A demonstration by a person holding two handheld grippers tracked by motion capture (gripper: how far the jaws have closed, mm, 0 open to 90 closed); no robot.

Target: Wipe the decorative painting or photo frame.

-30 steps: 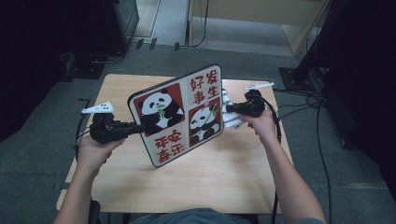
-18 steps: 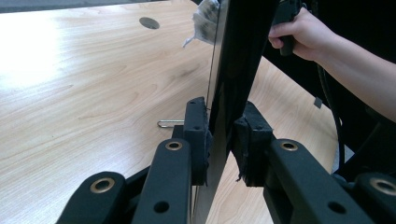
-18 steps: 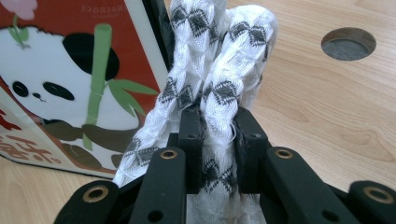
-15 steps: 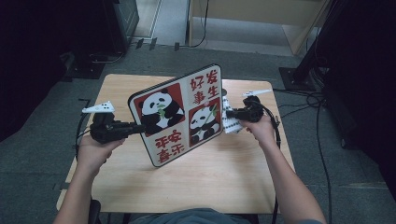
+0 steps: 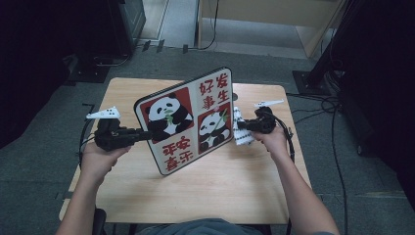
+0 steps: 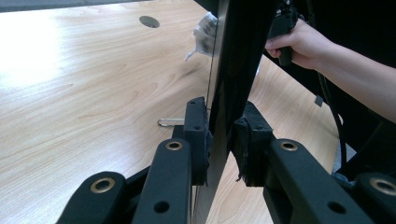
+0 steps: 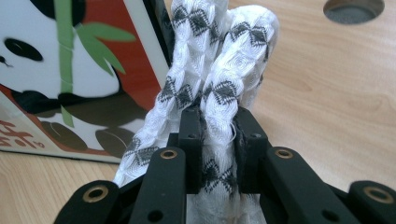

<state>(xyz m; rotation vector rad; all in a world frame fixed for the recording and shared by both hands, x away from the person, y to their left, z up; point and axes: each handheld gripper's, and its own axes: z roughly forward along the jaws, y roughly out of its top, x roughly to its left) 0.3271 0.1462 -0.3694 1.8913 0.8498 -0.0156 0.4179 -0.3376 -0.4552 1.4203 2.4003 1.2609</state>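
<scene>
holding steady was the left tool (image 5: 147,133), its jaws clamped on the left edge of the flat rectangular panda-print board with red panels and chinese characters (image 5: 188,120), which stood tilted on its lower corner near the middle of the pale wooden desk (image 5: 235,181). over on the right, the right tool (image 5: 240,125) was closed tight on a bunched white cloth with small black diamond patterns (image 5: 241,131), and that cloth sat right against the board's right edge.

it looked like a wipe of the board was the job in hand. to do it well, the left grip needed to hold firm so the board wouldn't pivot on its corner, and the cloth wanted pressing flat onto the printed face, swept in even strokes, not just dabbed at the rim. too hard a push and the board could twist out of the clamp.

the left gripper view gave the board edge-on, a thin dark slab pinched between the padded fingers (image 6: 196,135), something the high view couldn't settle. the right gripper view showed the cloth (image 7: 219,88) folded double between the pads (image 7: 190,140), with the panda print (image 7: 56,70) just beside it. the high view alone laid out the board's lean and both hands together.
</scene>
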